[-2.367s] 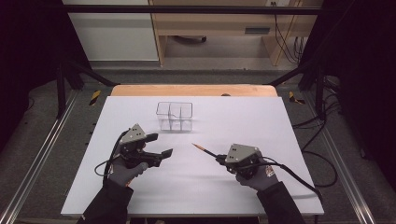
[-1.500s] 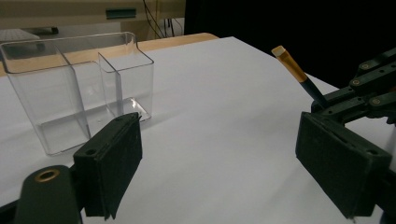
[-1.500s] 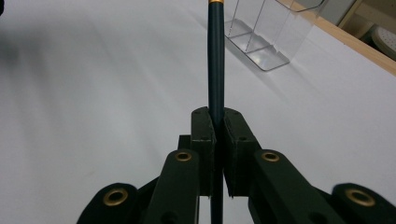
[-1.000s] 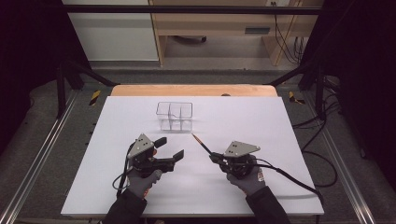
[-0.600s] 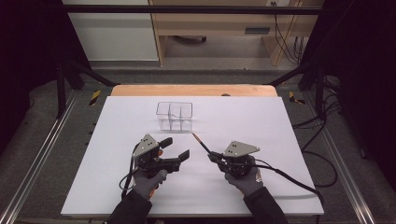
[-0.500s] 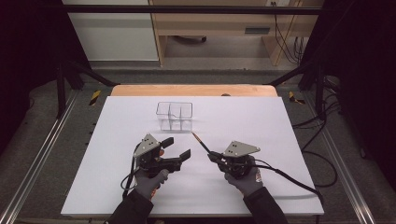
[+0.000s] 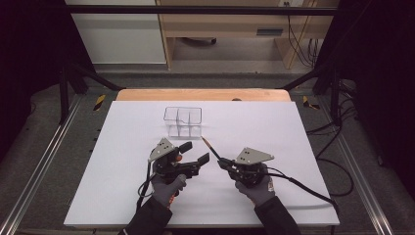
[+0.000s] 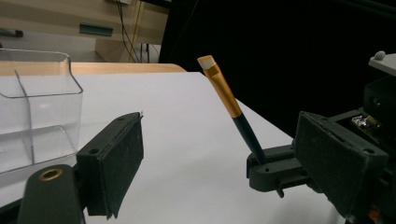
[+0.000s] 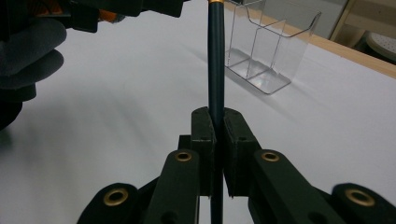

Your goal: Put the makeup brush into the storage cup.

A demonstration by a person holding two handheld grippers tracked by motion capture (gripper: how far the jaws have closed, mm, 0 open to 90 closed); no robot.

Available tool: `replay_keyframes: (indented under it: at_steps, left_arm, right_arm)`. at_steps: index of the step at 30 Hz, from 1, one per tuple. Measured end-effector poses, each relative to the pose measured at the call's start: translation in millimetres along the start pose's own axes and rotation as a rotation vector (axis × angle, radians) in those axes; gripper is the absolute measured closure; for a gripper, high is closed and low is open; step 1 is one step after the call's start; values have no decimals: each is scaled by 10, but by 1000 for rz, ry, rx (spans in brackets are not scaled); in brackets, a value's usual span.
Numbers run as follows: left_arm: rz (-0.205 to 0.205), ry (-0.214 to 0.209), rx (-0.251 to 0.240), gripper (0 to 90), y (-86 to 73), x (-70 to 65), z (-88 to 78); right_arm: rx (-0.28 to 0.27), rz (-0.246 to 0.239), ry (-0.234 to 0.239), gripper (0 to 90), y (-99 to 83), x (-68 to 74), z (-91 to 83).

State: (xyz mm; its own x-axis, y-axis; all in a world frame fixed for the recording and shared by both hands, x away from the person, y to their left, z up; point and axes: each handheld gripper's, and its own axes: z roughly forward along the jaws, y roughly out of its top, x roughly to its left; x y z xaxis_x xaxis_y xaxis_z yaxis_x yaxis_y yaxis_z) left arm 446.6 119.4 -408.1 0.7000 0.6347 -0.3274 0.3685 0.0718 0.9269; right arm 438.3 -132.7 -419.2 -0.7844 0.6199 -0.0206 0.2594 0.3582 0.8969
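Note:
A slim brush (image 7: 210,146) with a dark blue handle, gold ferrule and pale tip is held by its handle in my right gripper (image 7: 222,162), which is shut on it. In the right gripper view the brush (image 9: 215,60) rises straight up from between the closed pads (image 9: 203,130). My left gripper (image 7: 194,153) is open just left of the brush, one jaw on each side of its line. The left gripper view shows the brush (image 8: 224,91) tilted between my open jaws, apart from both. A clear compartmented organizer (image 7: 182,121) stands beyond both grippers.
White sheet (image 7: 293,127) covers the table, with a wooden edge (image 7: 203,94) at the far side. Cables (image 7: 303,188) trail from the right gripper toward the right. A grey-gloved hand (image 9: 28,51) holds the left gripper close by.
My left gripper has moved right and closer to the brush, still open. The right gripper has shifted slightly left and raised the brush tip toward the organizer.

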Motion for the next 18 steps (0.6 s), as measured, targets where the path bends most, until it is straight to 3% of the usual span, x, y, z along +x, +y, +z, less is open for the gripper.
replay_keyframes:
  at_steps: [18]
  left_arm:
    - [-57,-12,-41,207,-34,-52,152]
  right_arm:
    - [-6,5,0,844,-6,10,11]
